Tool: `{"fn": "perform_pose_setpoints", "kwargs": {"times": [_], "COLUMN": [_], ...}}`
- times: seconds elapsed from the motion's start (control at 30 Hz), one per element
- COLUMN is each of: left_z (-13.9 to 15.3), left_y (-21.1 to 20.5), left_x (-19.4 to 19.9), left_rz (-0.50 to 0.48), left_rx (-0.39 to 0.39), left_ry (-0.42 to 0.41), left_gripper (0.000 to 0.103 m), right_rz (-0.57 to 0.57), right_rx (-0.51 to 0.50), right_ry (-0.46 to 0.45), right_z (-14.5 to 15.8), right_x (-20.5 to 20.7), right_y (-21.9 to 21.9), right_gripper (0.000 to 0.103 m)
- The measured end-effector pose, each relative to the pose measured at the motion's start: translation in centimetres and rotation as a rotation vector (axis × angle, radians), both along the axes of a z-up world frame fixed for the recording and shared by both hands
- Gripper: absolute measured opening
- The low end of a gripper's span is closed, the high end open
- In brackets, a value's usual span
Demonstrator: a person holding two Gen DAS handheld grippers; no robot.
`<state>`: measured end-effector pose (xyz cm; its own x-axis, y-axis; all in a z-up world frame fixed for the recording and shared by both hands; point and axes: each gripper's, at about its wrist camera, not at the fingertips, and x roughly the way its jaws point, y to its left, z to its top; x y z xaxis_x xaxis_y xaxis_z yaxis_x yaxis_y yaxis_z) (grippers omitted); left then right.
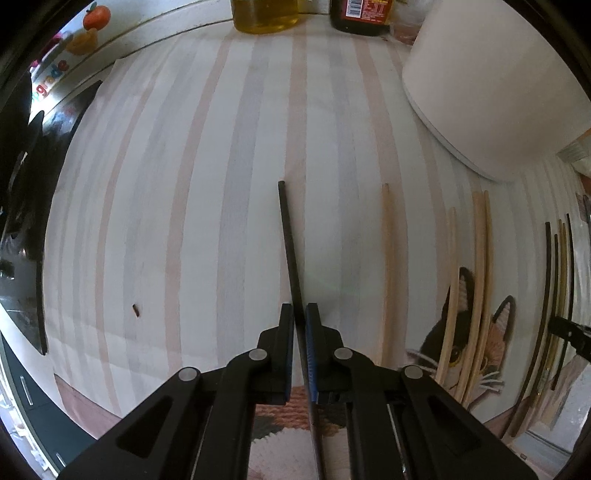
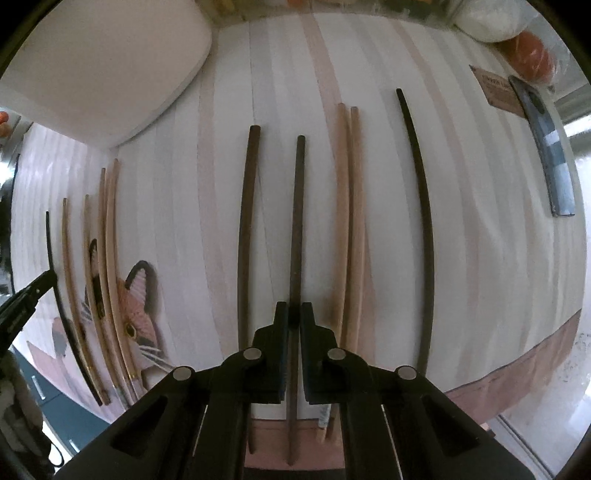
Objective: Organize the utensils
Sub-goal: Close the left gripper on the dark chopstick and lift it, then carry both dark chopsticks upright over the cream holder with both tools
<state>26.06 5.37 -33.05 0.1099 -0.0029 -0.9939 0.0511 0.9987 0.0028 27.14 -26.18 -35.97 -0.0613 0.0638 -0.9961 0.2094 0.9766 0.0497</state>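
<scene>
In the left wrist view my left gripper [image 1: 299,308] is shut on a black chopstick [image 1: 288,236] that points away from me over the striped cloth. A light wooden chopstick [image 1: 387,266] lies to its right, and several more light ones [image 1: 476,280] lie over a cat picture. In the right wrist view my right gripper [image 2: 294,307] is shut on a dark brown chopstick [image 2: 297,221]. Another dark brown chopstick [image 2: 246,229] lies to its left, a pair of light ones [image 2: 349,221] to its right, and a black one [image 2: 423,221] further right.
A white rounded container [image 1: 491,85] stands at the far right of the left view and also shows in the right view [image 2: 96,66]. Oil bottle [image 1: 264,14] and dark sauce bottle [image 1: 364,16] stand at the back. A dark flat strip [image 2: 550,147] lies far right.
</scene>
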Motion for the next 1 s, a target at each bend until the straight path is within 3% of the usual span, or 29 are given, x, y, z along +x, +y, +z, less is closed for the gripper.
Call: {"fn": "perform_pose_setpoints", "kwargs": {"times": [0.1, 0.37, 0.47, 0.7, 1.0], "left_z": [0.0, -0.1, 0.2, 4.4, 9.8], "left_y": [0.2, -0.8, -1.2, -2.2, -2.4], "left_x": [0.0, 0.4, 0.3, -0.3, -0.2], "left_rz": [-0.005, -0.016, -0.018, -0.039, -0.031], "left_rx": [-0.009, 0.034, 0.008, -0.005, -0.019], "left_ry": [0.002, -0.012, -0.001, -0.103, -0.232], "left_gripper": [0.005, 0.004, 0.003, 0.003, 0.003], "right_rz": [-0.009, -0.061, -0.089, -0.143, -0.127], "right_rx": [0.008, -0.036, -0.008, 0.032, 0.033], "right_ry": [0.013, 0.011, -0.021, -0.136, -0.303], "right_z": [0.5, 0.7, 1.2, 3.5, 8.9], "right_x": [1.1, 3.7, 3.7, 1.2, 0.5], "right_y": [-1.7, -1.3, -1.8, -2.9, -3.2], "right_gripper": [0.007, 0.006, 0.005, 0.005, 0.005]}}
